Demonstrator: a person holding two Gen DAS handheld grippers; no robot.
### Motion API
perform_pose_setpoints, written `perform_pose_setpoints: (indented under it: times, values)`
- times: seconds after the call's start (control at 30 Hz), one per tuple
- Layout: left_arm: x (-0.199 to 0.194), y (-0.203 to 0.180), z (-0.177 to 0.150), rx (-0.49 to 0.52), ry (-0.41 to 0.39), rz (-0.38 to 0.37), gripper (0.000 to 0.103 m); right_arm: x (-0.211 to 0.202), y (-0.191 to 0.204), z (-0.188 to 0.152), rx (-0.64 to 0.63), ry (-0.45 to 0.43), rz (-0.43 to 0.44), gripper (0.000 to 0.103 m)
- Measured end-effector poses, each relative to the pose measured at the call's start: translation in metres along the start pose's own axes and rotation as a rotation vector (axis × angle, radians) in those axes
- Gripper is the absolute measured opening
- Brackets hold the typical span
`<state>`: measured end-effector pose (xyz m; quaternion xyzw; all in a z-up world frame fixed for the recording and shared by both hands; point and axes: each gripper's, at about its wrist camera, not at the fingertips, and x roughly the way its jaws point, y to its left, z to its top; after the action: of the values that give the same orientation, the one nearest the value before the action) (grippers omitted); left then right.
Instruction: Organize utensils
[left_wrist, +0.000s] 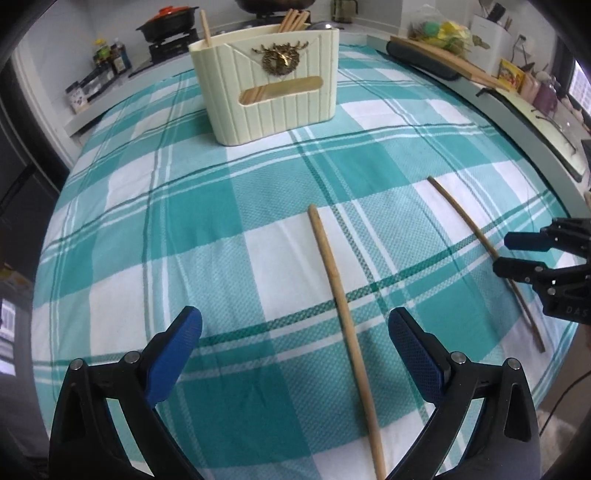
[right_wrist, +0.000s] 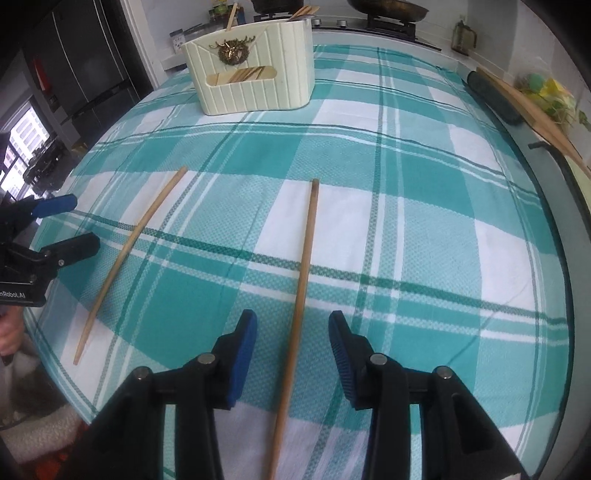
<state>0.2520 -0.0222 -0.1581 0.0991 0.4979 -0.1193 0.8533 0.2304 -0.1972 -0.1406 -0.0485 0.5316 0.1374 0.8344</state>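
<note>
Two wooden chopsticks lie on the teal checked cloth. The pale chopstick (left_wrist: 341, 302) runs lengthwise between the fingers of my left gripper (left_wrist: 294, 321), which stands wide open and does not touch it. The darker chopstick (right_wrist: 304, 258) lies between the blue pads of my right gripper (right_wrist: 292, 320), open with a gap on each side. Each view also shows the other pair: the dark chopstick (left_wrist: 476, 236) under the right gripper (left_wrist: 502, 253), and the pale chopstick (right_wrist: 129, 251) beside the left gripper (right_wrist: 72, 225). A cream utensil holder (left_wrist: 269, 92) (right_wrist: 255, 74) with several chopsticks stands at the far side.
The grey table rim (left_wrist: 517, 122) curves along the right, with a dark roll (right_wrist: 495, 98) and long wooden sticks (right_wrist: 535, 118) on it. Behind the table are a stove with a black pot (left_wrist: 166, 24) and bottles (left_wrist: 110, 55). A hand (right_wrist: 9, 332) shows at the left edge.
</note>
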Motion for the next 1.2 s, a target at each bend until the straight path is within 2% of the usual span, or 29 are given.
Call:
perform_pose_setpoints:
  times: [0.2,0.27,0.33,0.43,0.5,0.53,0.57,0.6,0.73,0.83,1.03,1.2]
  values:
    - [0.034,-0.009,0.017,0.064,0.094,0.023,0.087,0.019,-0.004,0.024,-0.036,0.042,0.002,0.041]
    - [0.040,-0.005,0.023,0.045,0.116,-0.008,0.086,0.026,-0.003,0.032,-0.046,0.045,0.001,0.041]
    - [0.044,-0.002,0.029,0.021,0.140,-0.044,0.080,0.031,0.000,0.042,-0.066,0.043,-0.010,0.043]
    - [0.047,-0.001,0.039,0.001,0.147,-0.077,0.064,0.040,0.000,0.059,-0.075,0.032,-0.014,0.037]
    - [0.048,-0.003,0.045,0.003,0.144,-0.085,0.041,0.045,0.000,0.069,-0.075,0.018,-0.033,0.023]
    - [0.048,-0.005,0.047,0.005,0.140,-0.080,0.036,0.047,0.000,0.074,-0.075,0.014,-0.034,0.010]
    - [0.048,-0.008,0.049,0.011,0.137,-0.081,0.025,0.049,-0.002,0.078,-0.066,0.010,-0.031,0.007]
    - [0.048,-0.011,0.050,0.019,0.128,-0.079,0.009,0.050,-0.003,0.080,-0.053,0.006,-0.026,0.007]
    - [0.040,-0.013,0.054,0.005,0.094,-0.056,0.005,0.051,-0.004,0.085,-0.014,-0.034,-0.010,0.006]
    - [0.017,-0.002,0.057,-0.048,0.031,-0.075,0.005,0.032,-0.008,0.085,0.051,-0.100,0.033,0.006]
    - [-0.066,0.025,0.062,-0.124,-0.162,-0.099,0.005,-0.048,0.000,0.083,0.047,-0.294,0.048,0.006]
    - [-0.135,0.037,0.057,-0.144,-0.315,-0.117,0.005,-0.116,0.017,0.072,0.007,-0.453,0.068,0.006]
